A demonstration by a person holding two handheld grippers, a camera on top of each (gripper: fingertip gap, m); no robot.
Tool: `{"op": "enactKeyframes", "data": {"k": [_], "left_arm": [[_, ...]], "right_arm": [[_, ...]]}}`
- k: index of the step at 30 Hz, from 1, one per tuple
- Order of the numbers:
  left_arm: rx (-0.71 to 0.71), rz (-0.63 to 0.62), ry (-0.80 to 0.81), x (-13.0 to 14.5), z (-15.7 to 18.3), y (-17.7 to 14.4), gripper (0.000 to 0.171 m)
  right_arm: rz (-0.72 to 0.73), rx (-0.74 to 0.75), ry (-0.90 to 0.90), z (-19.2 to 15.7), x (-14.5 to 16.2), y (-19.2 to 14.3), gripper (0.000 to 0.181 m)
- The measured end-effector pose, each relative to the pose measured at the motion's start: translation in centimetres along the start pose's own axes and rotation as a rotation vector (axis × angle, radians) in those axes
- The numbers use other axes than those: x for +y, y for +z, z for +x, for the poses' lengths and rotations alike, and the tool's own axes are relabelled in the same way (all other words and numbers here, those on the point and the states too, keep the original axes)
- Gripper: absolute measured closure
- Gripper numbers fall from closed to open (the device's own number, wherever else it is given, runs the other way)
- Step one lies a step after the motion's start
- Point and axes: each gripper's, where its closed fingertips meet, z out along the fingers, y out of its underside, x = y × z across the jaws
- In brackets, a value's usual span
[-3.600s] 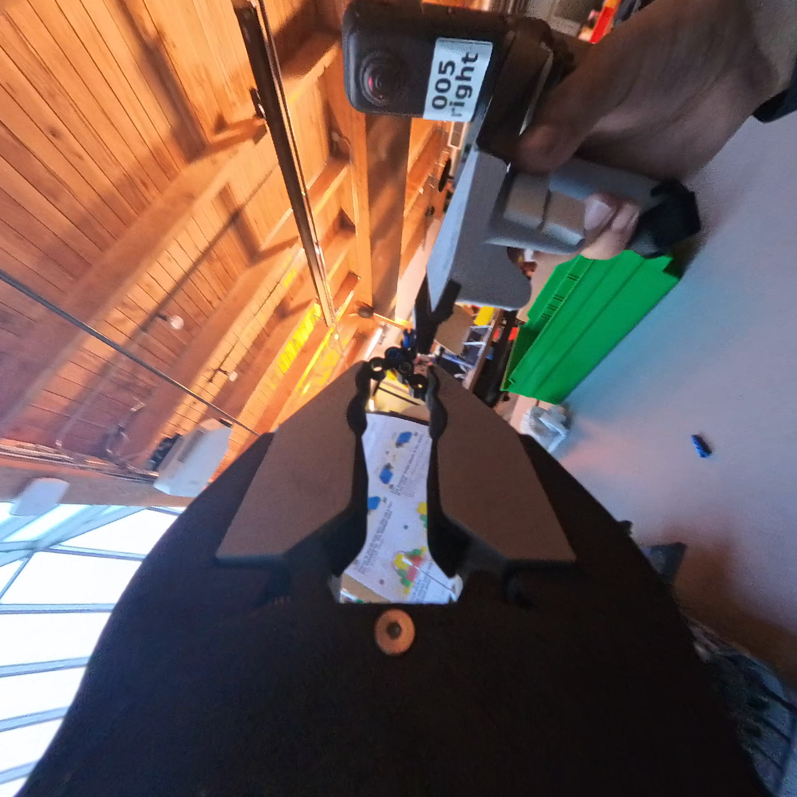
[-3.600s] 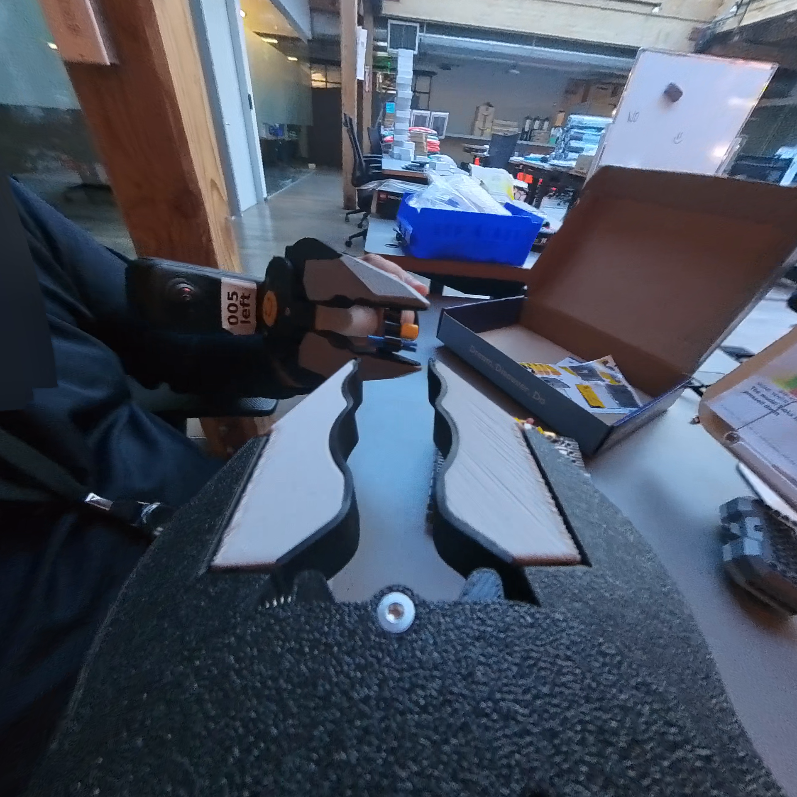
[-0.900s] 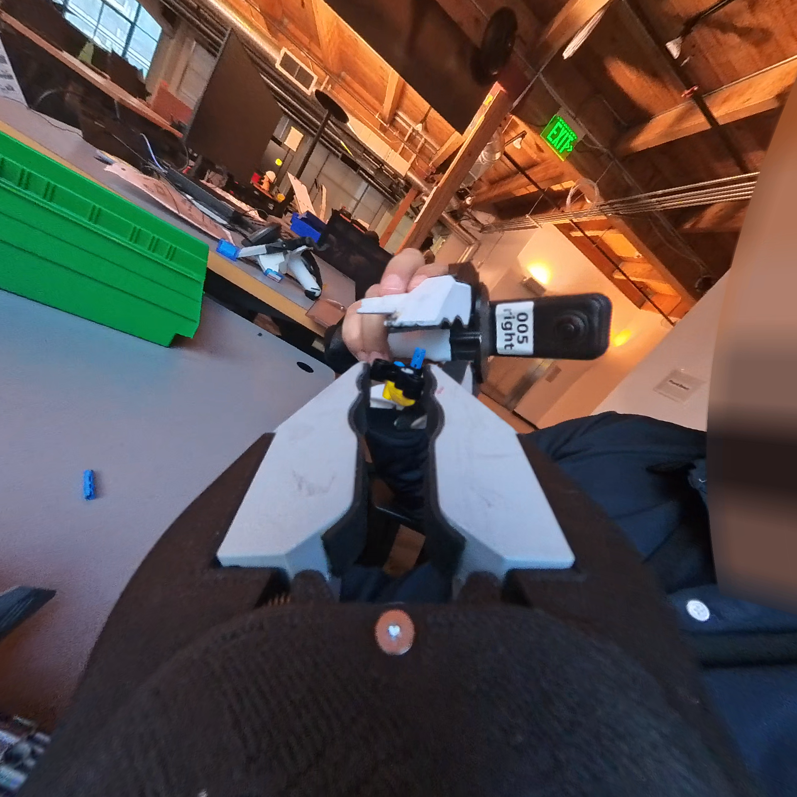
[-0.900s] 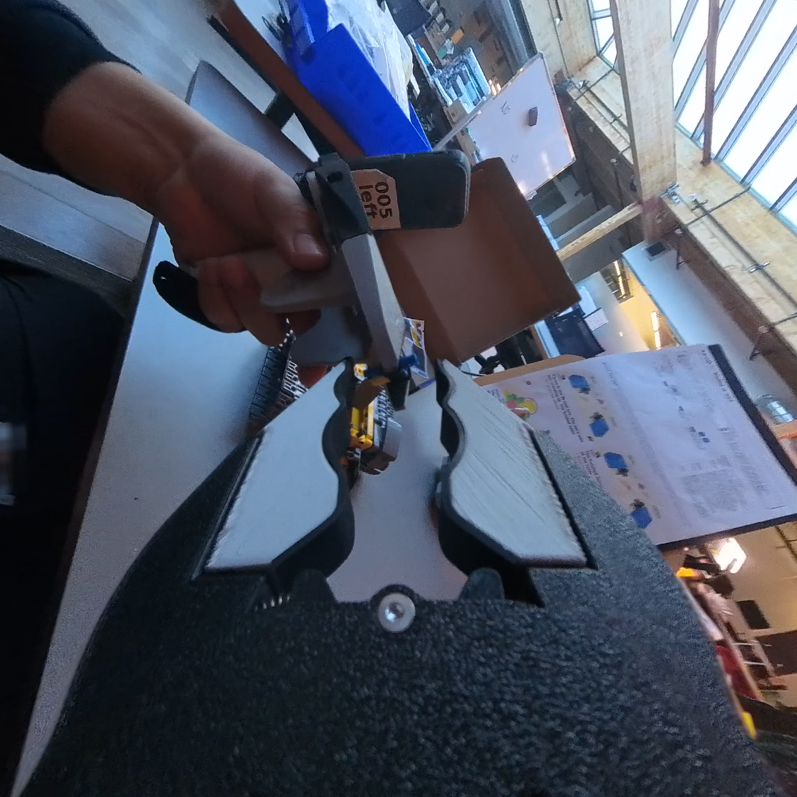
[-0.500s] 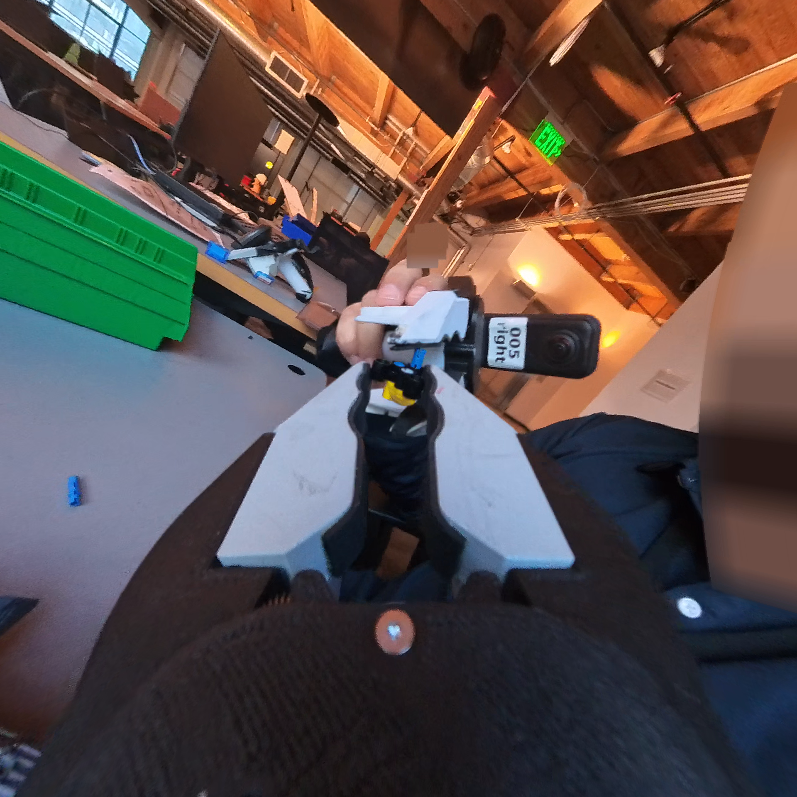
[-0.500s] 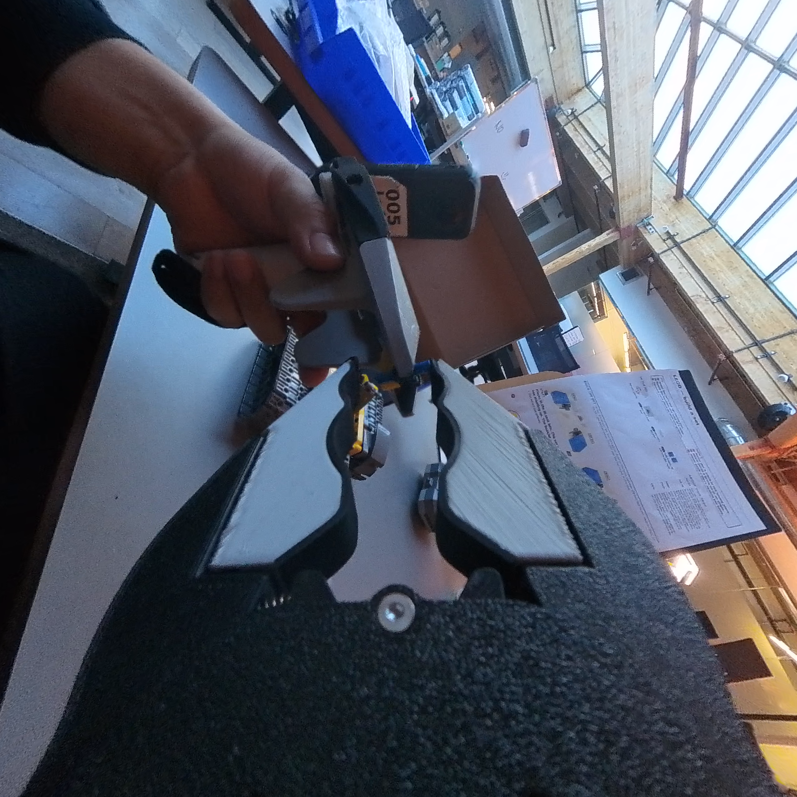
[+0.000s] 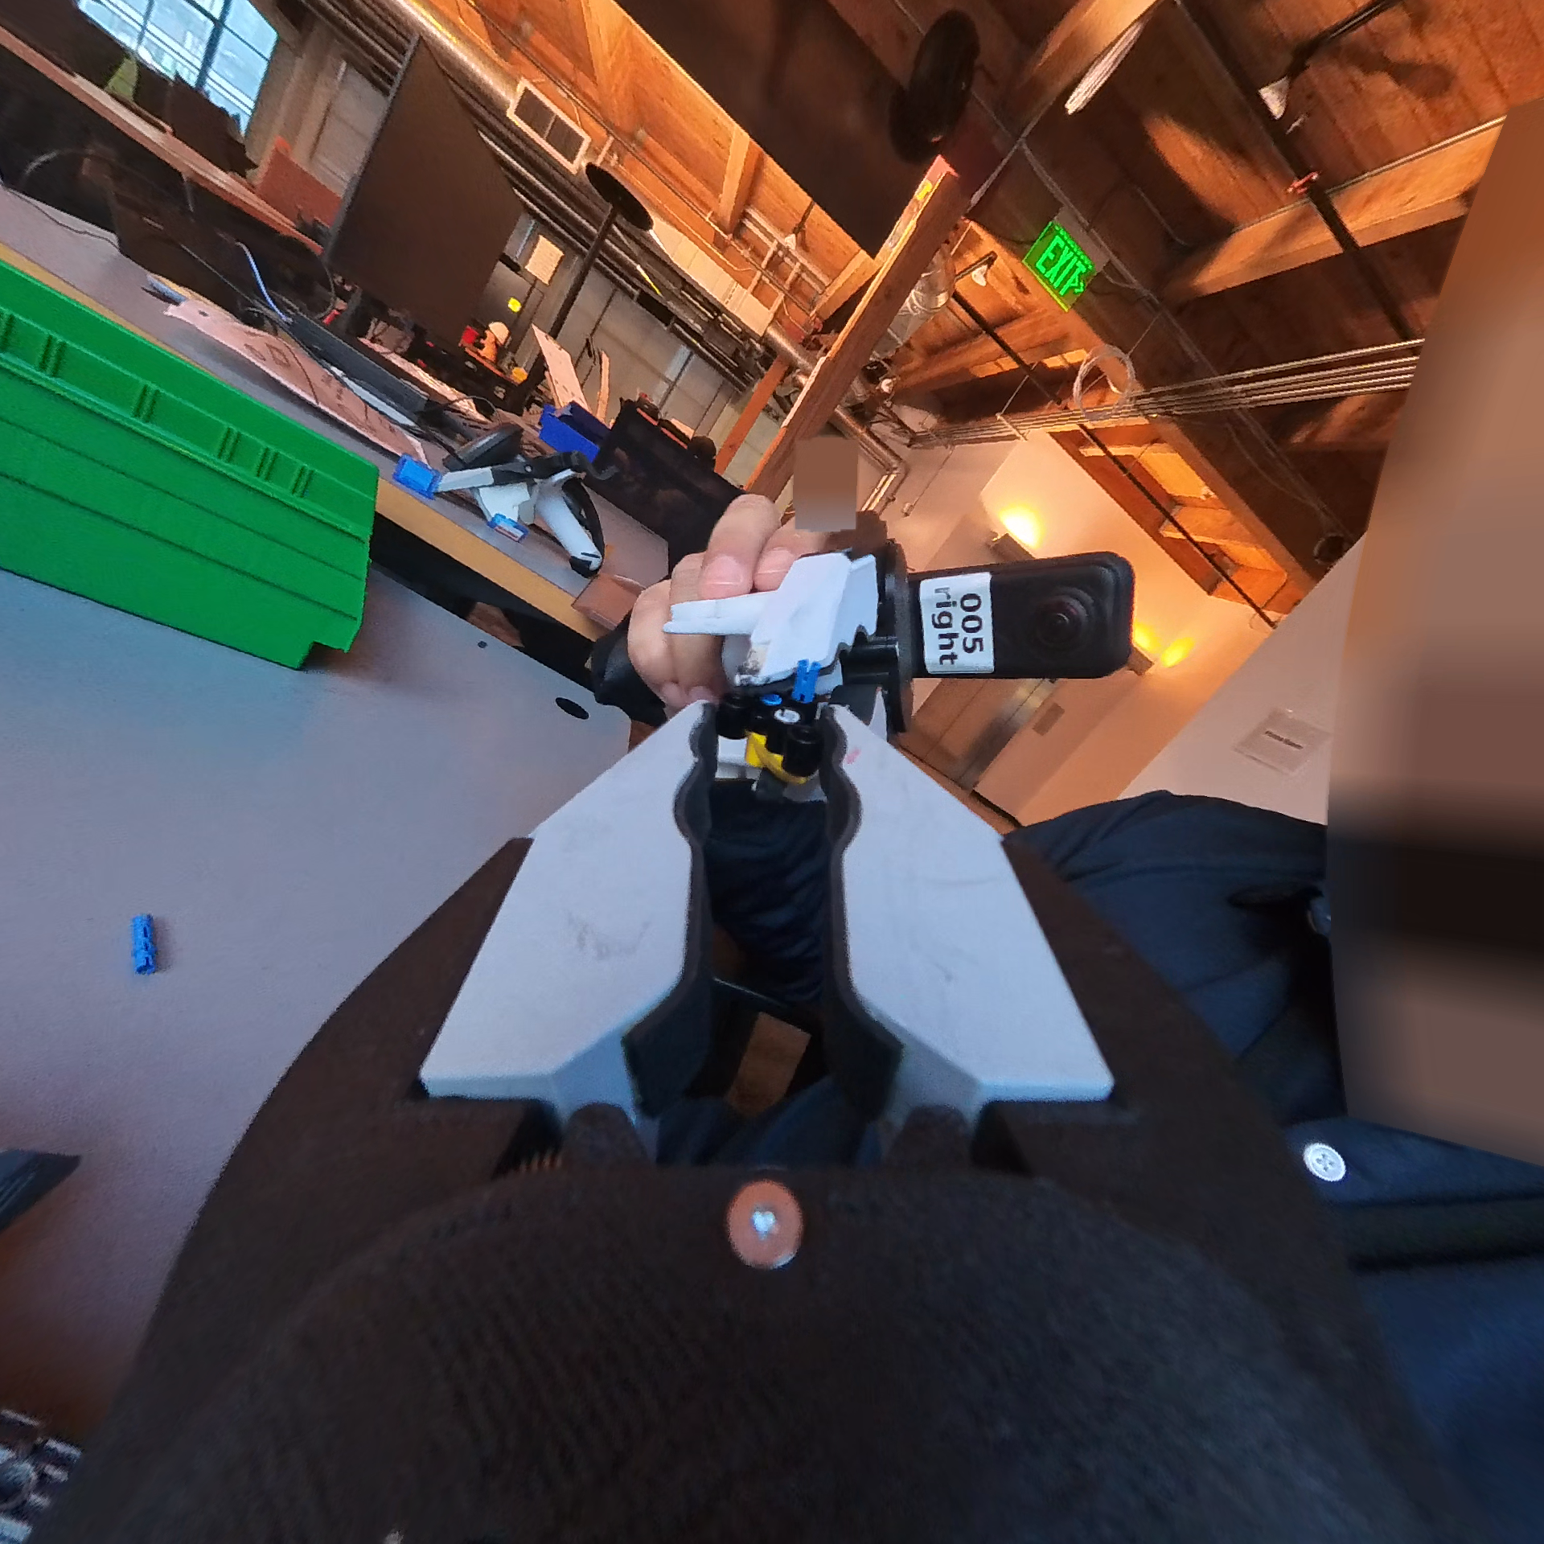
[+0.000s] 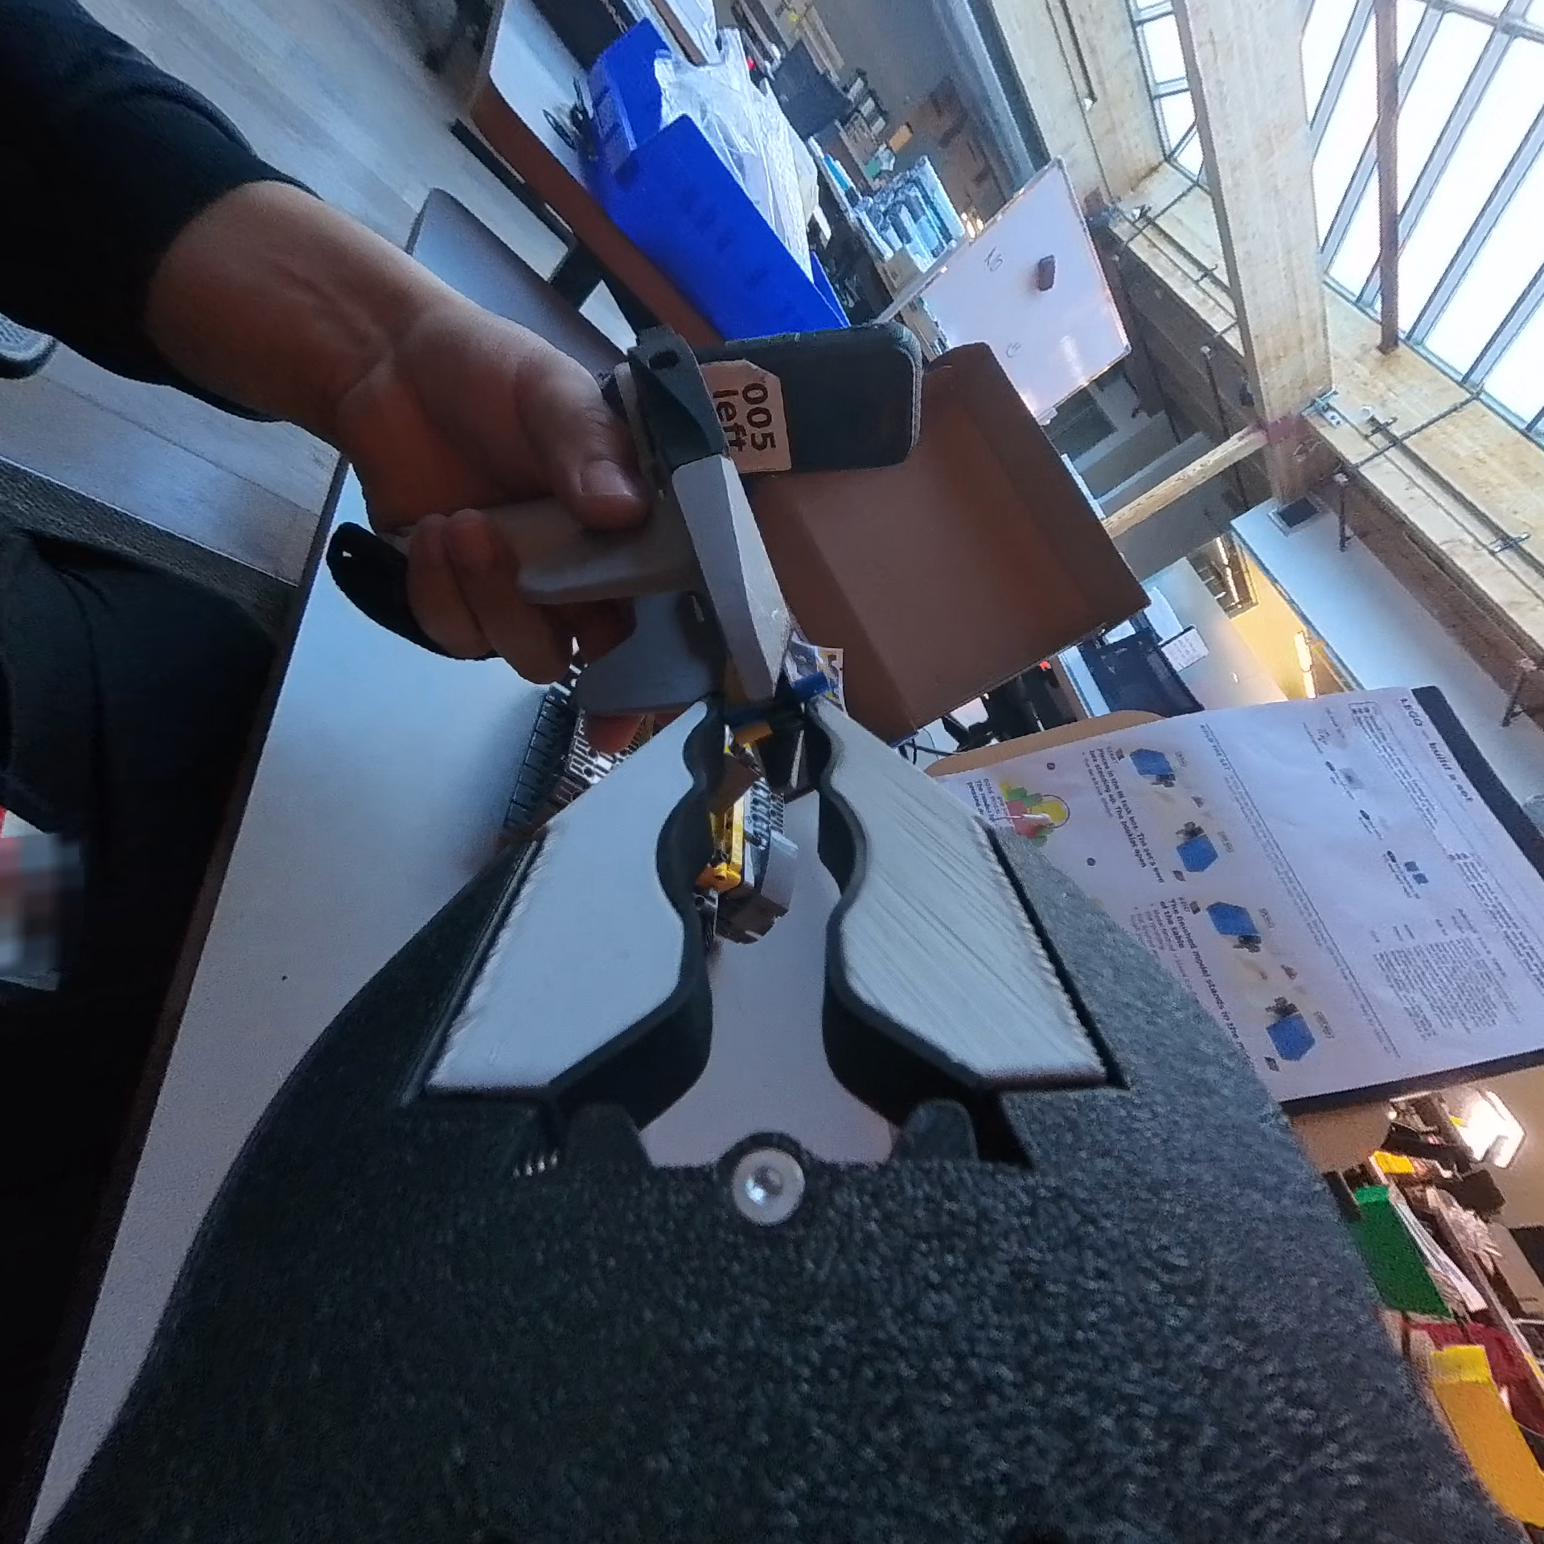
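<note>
My left gripper (image 7: 767, 733) is shut on a small brick assembly (image 7: 773, 748) of black, yellow and grey parts, held up above the grey table (image 7: 251, 794). My right gripper (image 8: 759, 717) meets it tip to tip and is shut on a small blue pin (image 8: 806, 685), pressed against the assembly's top. In the left wrist view the right gripper's white fingers (image 7: 777, 618) and the blue pin (image 7: 804, 672) show just beyond my fingertips. In the right wrist view the assembly (image 8: 748, 844) hangs between my fingers, under the hand-held left gripper (image 8: 718, 543).
A green bin (image 7: 167, 501) stands at the table's far left and a loose blue pin (image 7: 144, 944) lies on the table. An open cardboard box (image 8: 936, 543), a printed instruction sheet (image 8: 1337, 877), a blue bin (image 8: 710, 226) and a black ribbed part (image 8: 543, 769) lie beyond.
Both grippers turned to face each other and came together tip to tip. In the last half second the right fingertips narrowed around the blue pin at the assembly.
</note>
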Motion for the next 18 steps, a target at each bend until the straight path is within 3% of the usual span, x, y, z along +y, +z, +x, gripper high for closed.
{"op": "enactKeyframes", "data": {"k": [5,9,18], "left_arm": [[0.012,0.007,-0.015,-0.05,0.05,-0.09,0.150],[0.007,-0.015,-0.004,0.37,0.04,0.12,0.151],[-0.030,-0.042,0.035,0.37,-0.05,0.13,0.152]], "right_arm": [[0.001,0.030,-0.045,0.26,-0.34,-0.32,0.163],[0.015,-0.027,0.023,-0.31,-0.29,-0.13,0.155],[0.041,-0.044,0.095,-0.07,-0.35,-0.08,0.163]]}}
